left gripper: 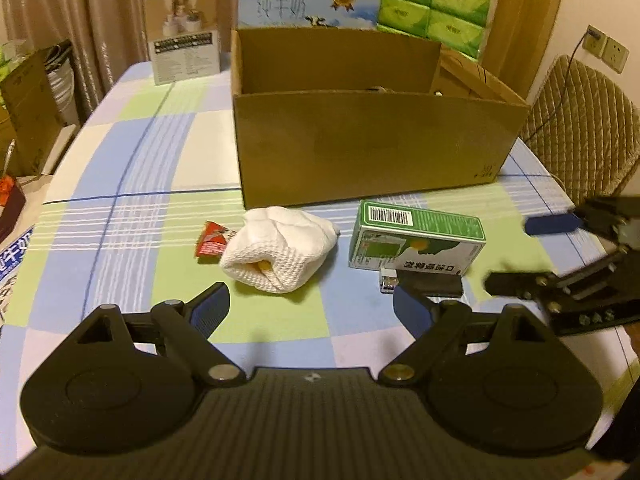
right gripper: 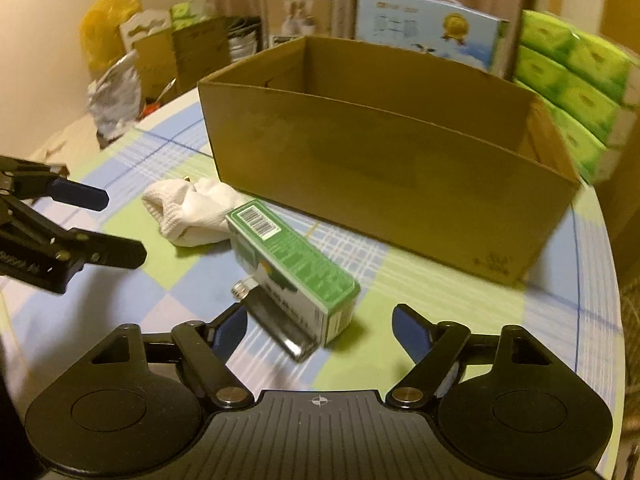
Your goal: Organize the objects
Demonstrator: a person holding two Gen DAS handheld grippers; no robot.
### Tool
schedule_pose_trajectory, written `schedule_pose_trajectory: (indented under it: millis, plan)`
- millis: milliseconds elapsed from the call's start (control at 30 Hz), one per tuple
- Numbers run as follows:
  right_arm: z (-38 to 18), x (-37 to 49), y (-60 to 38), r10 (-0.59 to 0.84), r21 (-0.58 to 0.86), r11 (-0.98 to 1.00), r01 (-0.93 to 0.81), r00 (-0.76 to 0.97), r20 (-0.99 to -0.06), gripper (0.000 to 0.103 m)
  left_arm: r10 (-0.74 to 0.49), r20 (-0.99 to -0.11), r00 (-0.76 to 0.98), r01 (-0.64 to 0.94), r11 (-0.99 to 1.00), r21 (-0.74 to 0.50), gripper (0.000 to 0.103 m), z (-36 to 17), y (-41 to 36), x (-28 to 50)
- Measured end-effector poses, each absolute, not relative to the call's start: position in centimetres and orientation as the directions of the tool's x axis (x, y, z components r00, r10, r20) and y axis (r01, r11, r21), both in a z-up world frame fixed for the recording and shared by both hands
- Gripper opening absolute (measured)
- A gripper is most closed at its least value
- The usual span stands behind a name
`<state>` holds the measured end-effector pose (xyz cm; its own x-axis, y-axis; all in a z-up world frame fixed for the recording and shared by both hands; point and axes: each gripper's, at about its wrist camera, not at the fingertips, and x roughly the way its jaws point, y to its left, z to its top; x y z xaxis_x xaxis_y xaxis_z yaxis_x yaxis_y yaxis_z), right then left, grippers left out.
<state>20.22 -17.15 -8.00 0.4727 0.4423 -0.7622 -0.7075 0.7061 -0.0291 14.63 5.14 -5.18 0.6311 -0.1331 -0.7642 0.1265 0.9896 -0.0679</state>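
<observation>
An open cardboard box (left gripper: 372, 148) (right gripper: 384, 176) stands on the checked tablecloth. In front of it lie a white rolled sock (left gripper: 276, 252) (right gripper: 192, 212), a red snack packet (left gripper: 212, 240), a green carton (left gripper: 416, 244) (right gripper: 296, 268) and a dark metal lighter (left gripper: 424, 284) (right gripper: 276, 324) against the carton. My left gripper (left gripper: 312, 308) (right gripper: 116, 228) is open and empty, just short of the sock and lighter. My right gripper (right gripper: 320, 328) (left gripper: 508, 252) is open and empty, with the carton and lighter just ahead of its fingers.
Behind the box stand a blue milk carton case (left gripper: 308, 0), green tissue packs (left gripper: 436, 4) (right gripper: 576, 80) and a white product box (left gripper: 184, 32). A quilted chair (left gripper: 580, 128) is at the right. Bags and boxes (right gripper: 160, 52) crowd the far left.
</observation>
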Motion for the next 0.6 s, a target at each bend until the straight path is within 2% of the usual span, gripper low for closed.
schedule_pose_trajectory:
  millis: [167,333,400,500,600]
  plan:
    - [-9.5,22.5,-14.7,0.435,-0.087,0.633,-0.769,0.446,-0.782,0.069,-0.143,-0.772,0.62,0.136,0.988,-0.074,0.086,-6.0,5.1,15.5]
    - [-10.7,23.1,-13.5,0.427,-0.102,0.583,-0.806,0.411,-0.805,0.045,-0.144,-0.783,0.606,0.13,0.988,-0.081,0.086,-6.9,5.1,16.0]
    - [-10.8,22.8,-13.5,0.415,-0.1,0.588,-0.803,0.405,-0.814,0.027,-0.144,-0.785,0.602,0.126,0.988,-0.085,0.086,-7.2,5.1,16.0]
    - [-10.6,21.9,-14.8,0.366,-0.088,0.665,-0.741,0.427,-0.827,0.028,-0.145,-0.787,0.6,0.121,0.989,-0.09,0.086,-7.4,5.3,15.9]
    - [-10.4,20.3,-16.2,0.368,0.001,0.74,-0.673,0.403,-0.838,0.027,-0.147,-0.785,0.602,0.116,0.989,-0.097,0.086,-7.4,5.3,15.7]
